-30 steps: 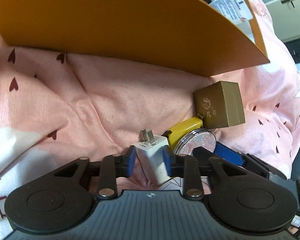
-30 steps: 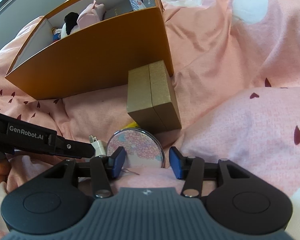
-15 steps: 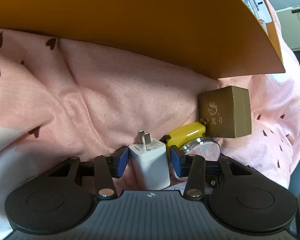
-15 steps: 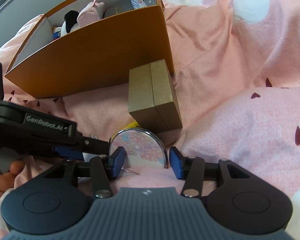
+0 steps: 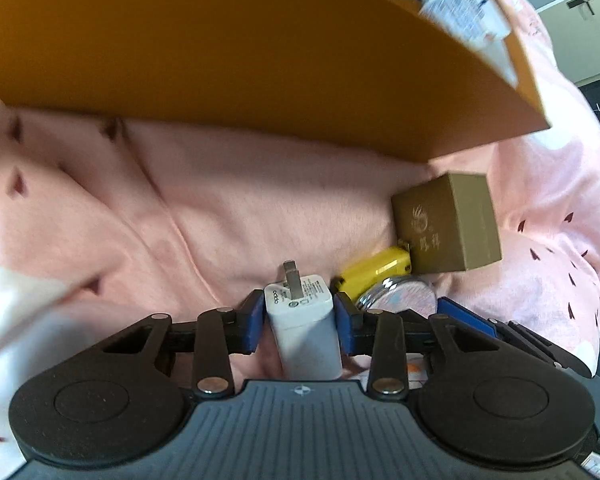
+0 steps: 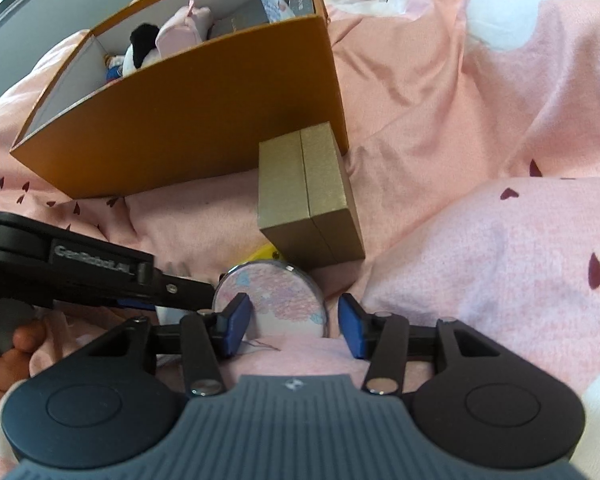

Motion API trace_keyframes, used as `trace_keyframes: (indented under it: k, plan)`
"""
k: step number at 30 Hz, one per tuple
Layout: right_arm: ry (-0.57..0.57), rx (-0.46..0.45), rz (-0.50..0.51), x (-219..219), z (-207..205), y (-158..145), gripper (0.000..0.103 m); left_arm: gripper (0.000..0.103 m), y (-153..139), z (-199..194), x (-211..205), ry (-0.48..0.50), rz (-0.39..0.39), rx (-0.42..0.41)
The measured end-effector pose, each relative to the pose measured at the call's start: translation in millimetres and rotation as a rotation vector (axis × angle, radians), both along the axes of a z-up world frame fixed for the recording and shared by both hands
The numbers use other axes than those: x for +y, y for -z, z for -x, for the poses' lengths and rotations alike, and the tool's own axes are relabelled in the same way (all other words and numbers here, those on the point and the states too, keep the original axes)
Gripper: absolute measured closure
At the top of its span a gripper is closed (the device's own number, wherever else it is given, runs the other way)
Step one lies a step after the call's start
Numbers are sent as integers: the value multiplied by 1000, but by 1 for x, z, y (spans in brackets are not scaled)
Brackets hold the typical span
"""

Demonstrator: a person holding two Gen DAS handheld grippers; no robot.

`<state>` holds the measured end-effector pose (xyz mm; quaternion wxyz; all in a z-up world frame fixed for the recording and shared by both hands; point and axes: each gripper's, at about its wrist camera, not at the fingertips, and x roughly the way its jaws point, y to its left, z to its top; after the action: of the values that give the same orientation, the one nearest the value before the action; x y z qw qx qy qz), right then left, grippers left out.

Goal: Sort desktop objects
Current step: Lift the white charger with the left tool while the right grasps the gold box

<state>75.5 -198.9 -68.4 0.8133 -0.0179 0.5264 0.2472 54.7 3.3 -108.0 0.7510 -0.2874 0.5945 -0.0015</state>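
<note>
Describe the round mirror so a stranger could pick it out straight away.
Find the big orange cardboard box on the pink bedding; a gold gift box stands at its near corner. Just in front lies the round compact mirror, the only disc there, with a pink floral lid and silver rim.

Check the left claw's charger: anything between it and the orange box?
Only the box's own near wall. The left claw grips the white charger low on the blanket; the orange box rises ahead, open at the top, so the charger must clear that wall.

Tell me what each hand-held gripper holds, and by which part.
Left hand-held gripper: white charger, held by its two sides. Right hand-held gripper: nothing, open around the round mirror.
</note>
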Motion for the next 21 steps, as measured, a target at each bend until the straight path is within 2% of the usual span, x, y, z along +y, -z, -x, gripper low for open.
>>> trace_keyframes:
  k: [6, 10, 16, 21]
  plan:
    - [13, -51, -16, -1, 4, -7, 55, 63, -34, 8, 14, 16, -168, -113]
    - [32, -81, -21, -5, 5, -11, 55, 63, -41, 3, 13, 47, -292, -157]
    - [50, -81, -36, -11, 5, -13, 55, 65, -19, -4, 14, 76, -208, -76]
    - [86, -124, -78, -18, 5, -20, 55, 61, -14, -3, 15, 71, -203, -53]
